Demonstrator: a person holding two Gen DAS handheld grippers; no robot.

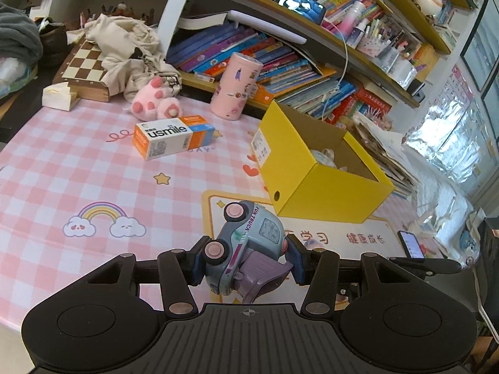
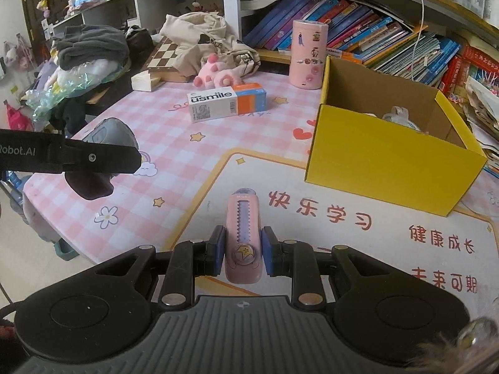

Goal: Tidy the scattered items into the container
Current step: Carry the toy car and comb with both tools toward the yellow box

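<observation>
My left gripper (image 1: 246, 261) is shut on a blue toy truck (image 1: 249, 243) with pink wheels, held tilted above the pink checked mat. In the right wrist view my right gripper (image 2: 241, 251) is shut on a pink utility knife (image 2: 242, 237) that points forward. The open yellow box (image 1: 315, 168) stands ahead and to the right of the truck, also the yellow box (image 2: 389, 152) to the right of the knife, with a pale item inside. An orange and white usmile box (image 1: 174, 137), a pink cylinder (image 1: 234, 85) and a pink plush toy (image 1: 156, 99) lie further back on the mat.
The left gripper's arm (image 2: 68, 154) with the truck reaches in at the left of the right wrist view. A chessboard (image 1: 87, 68) under beige cloth, a bookshelf (image 1: 280, 56) behind the table, and a phone (image 1: 411, 244) at the right edge.
</observation>
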